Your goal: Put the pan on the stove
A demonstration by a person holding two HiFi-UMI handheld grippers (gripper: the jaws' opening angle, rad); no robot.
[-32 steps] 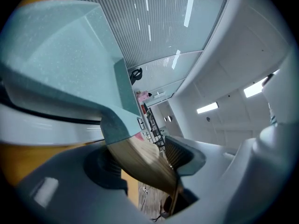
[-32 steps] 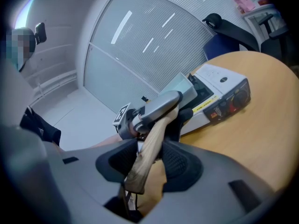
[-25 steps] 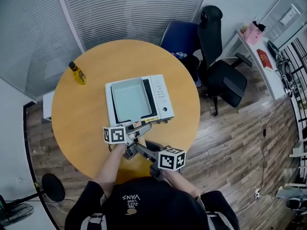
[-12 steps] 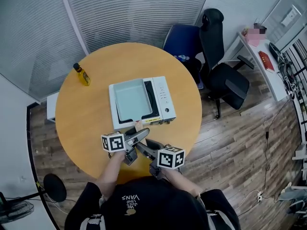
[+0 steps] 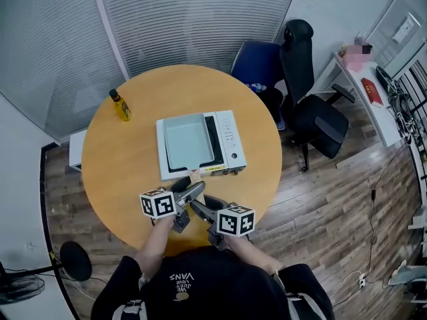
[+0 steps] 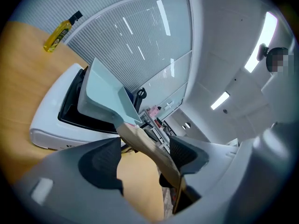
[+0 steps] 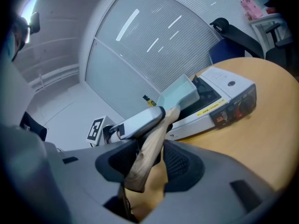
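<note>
A pale teal square pan (image 5: 183,141) sits flat on the white portable stove (image 5: 227,139) in the middle of the round table. Its wooden handle (image 5: 195,178) points toward me. My left gripper (image 5: 192,189) stands open around the handle (image 6: 145,146), with a gap beside the left pad. My right gripper (image 5: 199,204) is just behind it, shut on the handle's end (image 7: 149,148). In the right gripper view the left gripper's silver finger (image 7: 140,120) lies across the handle in front of the pan (image 7: 180,94).
A yellow oil bottle (image 5: 121,105) stands at the table's far left. The wooden table (image 5: 120,172) ends close behind the grippers. A black office chair (image 5: 310,105) and a blue chair (image 5: 257,62) stand beyond the far right edge.
The left gripper has drawn back a little from the stove and its jaws stand wider around the handle. Pan and right gripper have kept their places.
</note>
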